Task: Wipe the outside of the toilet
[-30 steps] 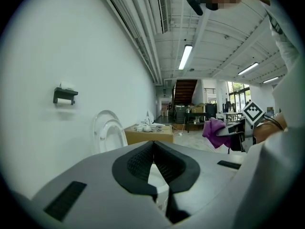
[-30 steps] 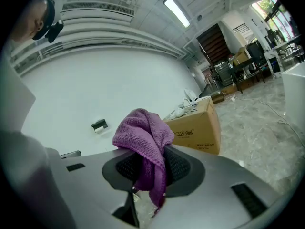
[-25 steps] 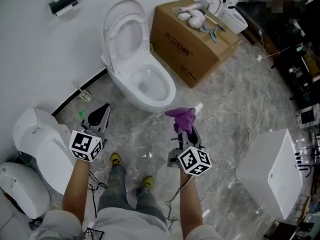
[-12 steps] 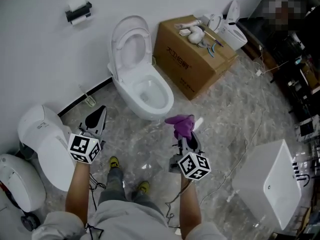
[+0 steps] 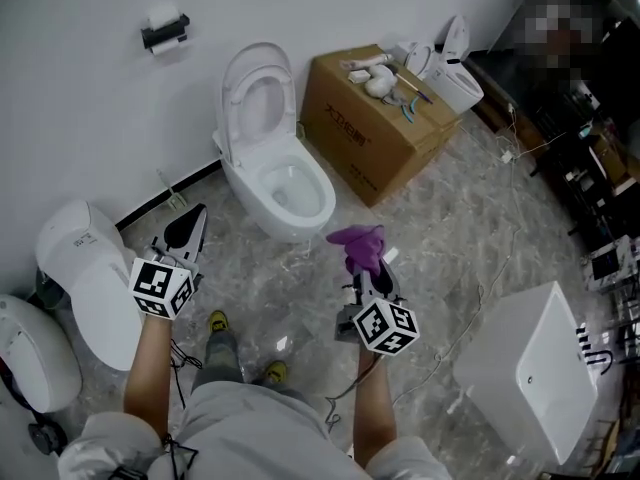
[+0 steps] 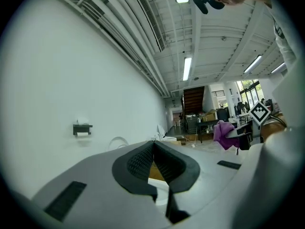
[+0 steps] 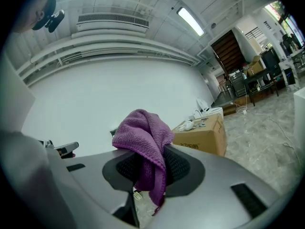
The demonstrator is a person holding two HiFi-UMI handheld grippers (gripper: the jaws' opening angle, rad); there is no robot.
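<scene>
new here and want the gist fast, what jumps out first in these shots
The purple cloth clamped in the right gripper, at the centre of the head view, grabs the eye first. Just beyond it stands the white toilet, lid up against the wall, with a cardboard box beside it.

An open workshop hall: a toilet stands unplumbed on marble floor beside a cardboard box, spare toilets, cables.

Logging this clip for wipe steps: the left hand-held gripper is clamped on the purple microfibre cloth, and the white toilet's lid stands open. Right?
No: the right hand-held gripper is clamped on the purple microfibre cloth, as the right gripper view shows. The lid of the white toilet does stand open.
</scene>
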